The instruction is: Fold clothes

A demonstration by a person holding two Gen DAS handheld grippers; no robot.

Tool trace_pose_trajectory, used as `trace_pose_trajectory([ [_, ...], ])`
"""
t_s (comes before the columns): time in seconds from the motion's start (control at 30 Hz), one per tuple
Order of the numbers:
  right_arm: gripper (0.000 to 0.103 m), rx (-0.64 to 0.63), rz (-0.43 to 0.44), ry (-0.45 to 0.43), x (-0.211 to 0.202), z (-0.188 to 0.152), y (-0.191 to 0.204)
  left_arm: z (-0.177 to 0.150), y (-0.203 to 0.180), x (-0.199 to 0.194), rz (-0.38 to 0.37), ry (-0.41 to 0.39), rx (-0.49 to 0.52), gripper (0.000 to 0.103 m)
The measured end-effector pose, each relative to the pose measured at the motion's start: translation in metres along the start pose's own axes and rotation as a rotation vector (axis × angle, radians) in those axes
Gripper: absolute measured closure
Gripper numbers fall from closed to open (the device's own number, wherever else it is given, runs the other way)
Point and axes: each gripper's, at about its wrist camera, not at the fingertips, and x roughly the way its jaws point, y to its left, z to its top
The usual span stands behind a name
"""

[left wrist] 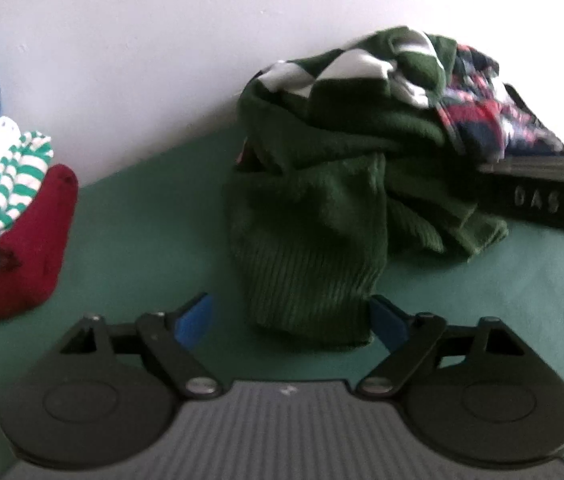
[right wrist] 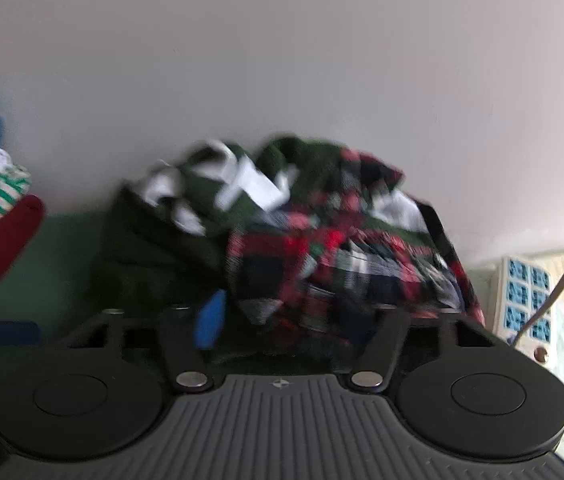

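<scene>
1. Left gripper (left wrist: 292, 322) – fingers spread wide; ribbed hem of the dark green sweater (left wrist: 322, 216) lies between the pads, right pad (left wrist: 388, 322) touching cloth, left pad (left wrist: 193, 320) clear, so no grip yet
2. Right gripper (right wrist: 282, 316) – left pad (right wrist: 210, 322) visible, right pad hidden under the red plaid garment (right wrist: 334, 256); hold cannot be told
3. Both garments heaped ahead of the fingers; folded stack (left wrist: 5, 208) far left of them
4. Advice – pinch one hem layer only, lift the sweater free of the plaid before spreading
</scene>
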Motion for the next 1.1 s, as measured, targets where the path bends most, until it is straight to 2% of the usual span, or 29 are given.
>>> trace_pose_trajectory([
  [0.07, 0.053, 0.022, 0.026, -0.02, -0.001, -0.003, -0.005, 0.001, 0.004, -0.001, -0.038, 0.003, -0.043, 0.047],
  [0.1, 0.056, 0.017, 0.034, -0.026, -0.003, -0.004, -0.004, 0.001, 0.004, -0.001, -0.027, -0.002, -0.047, 0.06],
  [0.13, 0.064, 0.01, 0.041, -0.032, -0.005, -0.004, -0.004, 0.001, 0.003, -0.002, -0.012, -0.008, -0.045, 0.071],
  [0.17, 0.075, 0.01, 0.049, -0.036, -0.009, -0.004, -0.002, 0.001, 0.003, -0.003, -0.003, -0.011, -0.045, 0.072],
  [0.2, 0.079, 0.004, 0.045, -0.052, -0.015, -0.003, 0.0, 0.0, 0.004, -0.005, -0.002, -0.012, -0.049, 0.076],
  [0.23, 0.087, -0.003, 0.038, -0.069, -0.023, -0.002, 0.003, 0.0, 0.005, -0.007, -0.001, -0.014, -0.053, 0.082],
  [0.33, 0.09, -0.022, 0.037, -0.13, -0.05, 0.002, 0.009, -0.002, 0.01, -0.017, 0.01, -0.026, -0.064, 0.088],
  [0.47, 0.091, 0.001, 0.107, -0.215, -0.105, 0.006, 0.003, -0.012, 0.016, -0.052, 0.049, -0.076, -0.061, 0.091],
  [0.53, 0.091, 0.0, 0.159, -0.26, -0.141, 0.004, 0.002, -0.022, 0.023, -0.082, 0.07, -0.122, -0.06, 0.103],
  [0.6, 0.092, 0.02, 0.222, -0.275, -0.171, 0.0, 0.001, -0.034, 0.033, -0.112, 0.089, -0.159, -0.063, 0.103],
  [0.73, 0.092, 0.069, 0.361, -0.23, -0.22, -0.022, 0.002, -0.065, 0.06, -0.155, 0.111, -0.157, -0.092, 0.103],
  [0.8, 0.092, 0.029, 0.416, -0.193, -0.246, -0.044, 0.018, -0.089, 0.067, -0.172, 0.115, -0.14, -0.09, 0.103],
  [0.87, 0.092, -0.012, 0.456, -0.119, -0.264, -0.07, 0.037, -0.121, 0.068, -0.186, 0.104, -0.113, -0.081, 0.099],
  [0.97, 0.091, -0.084, 0.474, 0.015, -0.278, -0.109, 0.057, -0.167, 0.065, -0.202, 0.057, -0.075, -0.051, 0.082],
  [1.03, 0.091, -0.11, 0.48, 0.094, -0.285, -0.132, 0.063, -0.197, 0.061, -0.213, 0.012, -0.052, -0.021, 0.063],
  [1.1, 0.091, -0.136, 0.486, 0.174, -0.293, -0.156, 0.069, -0.228, 0.05, -0.225, -0.027, -0.034, 0.021, 0.057],
])
